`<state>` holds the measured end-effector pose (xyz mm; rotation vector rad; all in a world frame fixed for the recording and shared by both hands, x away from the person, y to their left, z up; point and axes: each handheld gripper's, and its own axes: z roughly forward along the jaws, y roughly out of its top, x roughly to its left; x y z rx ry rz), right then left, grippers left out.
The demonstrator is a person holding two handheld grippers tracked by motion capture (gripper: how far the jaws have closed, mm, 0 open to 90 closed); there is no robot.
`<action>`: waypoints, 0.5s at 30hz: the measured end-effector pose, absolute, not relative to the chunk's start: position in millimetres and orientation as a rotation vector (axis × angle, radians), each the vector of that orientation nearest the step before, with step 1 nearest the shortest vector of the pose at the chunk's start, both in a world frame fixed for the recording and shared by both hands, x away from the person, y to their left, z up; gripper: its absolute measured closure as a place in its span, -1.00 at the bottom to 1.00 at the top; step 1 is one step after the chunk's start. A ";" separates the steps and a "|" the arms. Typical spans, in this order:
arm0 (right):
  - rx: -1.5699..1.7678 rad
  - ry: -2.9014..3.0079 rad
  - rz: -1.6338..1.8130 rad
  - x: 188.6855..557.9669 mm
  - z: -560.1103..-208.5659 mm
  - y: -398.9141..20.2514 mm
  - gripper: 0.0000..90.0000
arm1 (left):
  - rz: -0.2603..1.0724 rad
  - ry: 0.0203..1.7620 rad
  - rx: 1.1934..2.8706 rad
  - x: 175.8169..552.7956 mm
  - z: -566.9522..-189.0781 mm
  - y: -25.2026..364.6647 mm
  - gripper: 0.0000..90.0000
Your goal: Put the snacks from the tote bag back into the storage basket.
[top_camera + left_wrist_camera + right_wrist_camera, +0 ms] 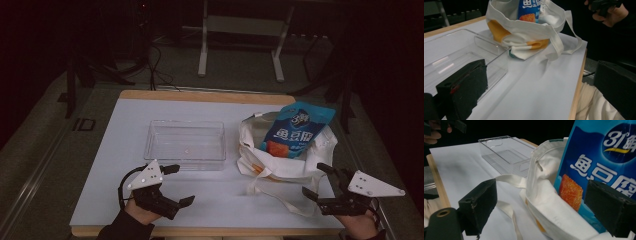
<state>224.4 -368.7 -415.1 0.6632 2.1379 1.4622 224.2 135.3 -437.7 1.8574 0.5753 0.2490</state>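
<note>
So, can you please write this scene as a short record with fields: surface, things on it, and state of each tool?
surface: white table top
container: clear plastic tray, nothing visible inside
bag: white cloth bag, right of the tray
packet: blue snack packet, sticking out of the bag
left tool: open, holds nothing, near the tray
right tool: open, holds nothing, at the bag's near edge

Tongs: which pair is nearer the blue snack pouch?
The right tongs, open beside the white tote bag holding the blue snack pouch; the left tongs sit by the clear tray.
</note>
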 end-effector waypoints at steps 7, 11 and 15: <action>0.673 2.134 1.461 230.3 -411.5 -373.4 -0.74 | 0.228 0.558 1.865 233.9 -432.1 125.6 -1.00; 0.675 2.131 1.463 235.3 -409.8 -376.3 -0.74 | 0.226 0.541 1.877 241.4 -427.3 117.6 -1.00; 0.660 2.119 1.464 239.8 -407.7 -379.4 -0.70 | 0.227 0.522 1.868 252.3 -420.5 109.0 -1.00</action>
